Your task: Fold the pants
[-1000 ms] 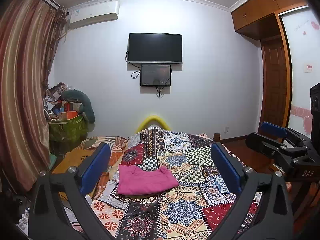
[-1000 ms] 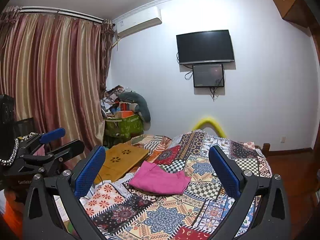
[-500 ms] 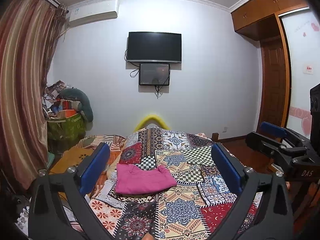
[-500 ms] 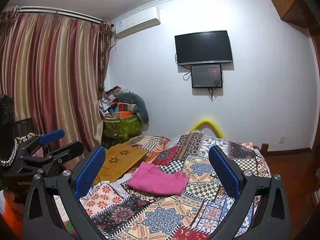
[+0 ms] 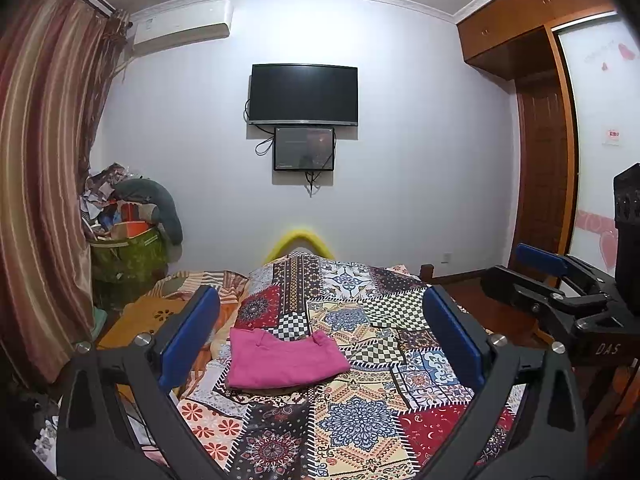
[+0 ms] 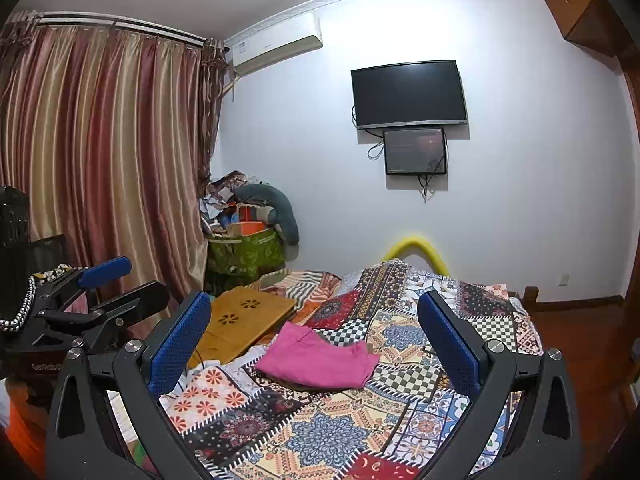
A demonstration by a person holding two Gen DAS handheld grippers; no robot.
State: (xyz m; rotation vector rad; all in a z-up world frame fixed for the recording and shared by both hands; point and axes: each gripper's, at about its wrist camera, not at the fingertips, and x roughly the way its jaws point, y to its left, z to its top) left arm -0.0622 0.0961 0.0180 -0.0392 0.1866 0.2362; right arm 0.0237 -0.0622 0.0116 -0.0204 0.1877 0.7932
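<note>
Nearest the lens, the left gripper (image 5: pixel 320 340) is held above the foot of the bed, its two blue-padded fingers (image 5: pixel 188 338) spread wide apart with nothing between them. The right gripper (image 6: pixel 316 340) is held the same way, fingers (image 6: pixel 180 344) parted wide and empty. Each gripper is caught in the other's view: the right one is seen at the right edge of the left wrist view, the left one at the left edge of the right wrist view, both raised clear of the bed.

Below and ahead, a patchwork bedspread (image 5: pixel 360 420) is spread over the bed. On it the pink pants (image 5: pixel 280 360) are laid in a flat, folded bundle, framed between the fingers in both views (image 6: pixel 316 360) and touched by neither gripper. They are set toward the left half of the bed, well apart from both sets of pads.

Just left of the pants, a small wooden lap table (image 6: pixel 240 320) is seen lying tilted on the bed. Further back, a yellow curved bar (image 5: pixel 298 240) is seen past the far end of the bed. In the corner a green bag (image 6: pixel 248 256) piled with clutter is seen beside the striped curtain (image 6: pixel 100 160). On the far wall a dark television (image 5: pixel 304 94) is mounted, with a smaller screen (image 5: pixel 304 149) fixed just under it, and an air conditioner (image 5: pixel 182 28) is hung high up to the left.
</note>
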